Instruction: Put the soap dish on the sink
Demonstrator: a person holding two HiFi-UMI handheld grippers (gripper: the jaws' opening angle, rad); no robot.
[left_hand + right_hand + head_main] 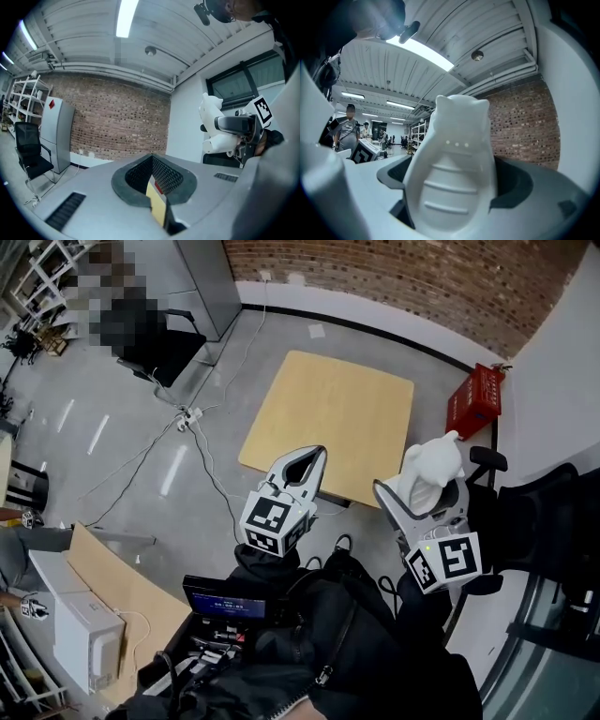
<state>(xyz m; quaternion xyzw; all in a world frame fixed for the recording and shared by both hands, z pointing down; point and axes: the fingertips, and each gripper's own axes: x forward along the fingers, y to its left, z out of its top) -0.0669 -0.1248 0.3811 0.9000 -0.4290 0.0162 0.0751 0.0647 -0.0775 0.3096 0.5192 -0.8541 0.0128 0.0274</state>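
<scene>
A bare wooden table [328, 413] stands on the grey floor [112, 456], seen from above. In front of it, the person holds both claws raised and pointing forward. The right claw [424, 486] pinches the white soap dish [454, 178], which stands upright between its jaws, over the table's near right corner. The left claw [315, 456] is pressed together at the tips, holding nothing.

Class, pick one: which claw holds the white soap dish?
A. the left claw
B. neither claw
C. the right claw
C: the soap dish sits clamped in the right claw, while the left claw is shut on nothing.
</scene>
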